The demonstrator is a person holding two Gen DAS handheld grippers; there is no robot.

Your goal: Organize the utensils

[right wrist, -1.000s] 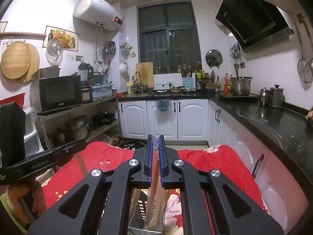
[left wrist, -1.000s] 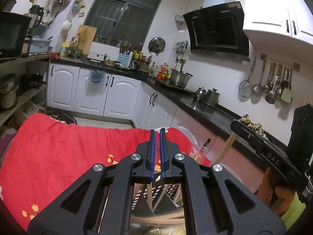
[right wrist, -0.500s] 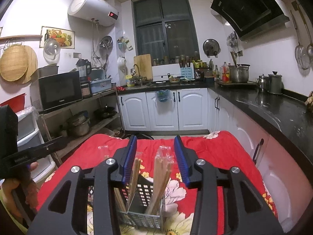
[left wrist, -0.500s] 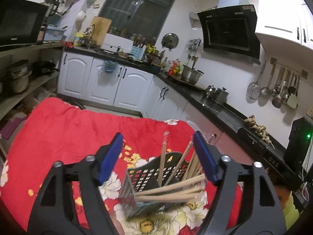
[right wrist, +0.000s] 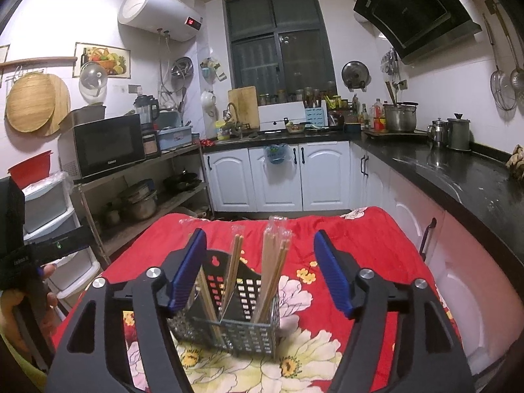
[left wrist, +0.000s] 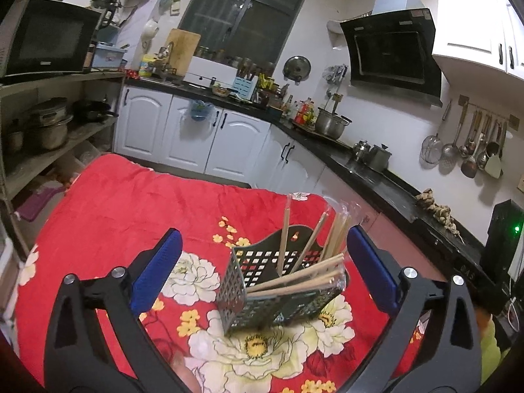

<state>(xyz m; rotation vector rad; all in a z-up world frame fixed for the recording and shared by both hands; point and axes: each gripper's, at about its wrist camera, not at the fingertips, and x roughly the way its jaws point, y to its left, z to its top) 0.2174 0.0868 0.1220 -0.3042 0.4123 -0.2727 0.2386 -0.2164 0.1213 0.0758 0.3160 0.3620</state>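
Observation:
A black perforated utensil basket (left wrist: 258, 298) stands on the red floral cloth (left wrist: 114, 203). Several wooden chopsticks (left wrist: 304, 278) are in it, some upright, some leaning across its rim, a few in clear wrappers. My left gripper (left wrist: 262, 231) is open and its jaws are still opening. The basket lies ahead between the blue pads (left wrist: 157, 268), and neither pad touches it. In the right wrist view the same basket (right wrist: 229, 324) holds upright chopsticks (right wrist: 275, 262). My right gripper (right wrist: 259, 233) is opening too, with the chopstick tops between its jaws, untouched.
A black counter (right wrist: 458, 170) with white cabinets runs along the right and the far wall. A shelf with a microwave (right wrist: 104, 147) and pots stands at the left. A person's hand (right wrist: 19, 294) holds the other gripper at the left edge.
Both grippers were shut a second ago and now stand open. Both have drawn back from the basket, which now shows whole with the chopsticks left in it.

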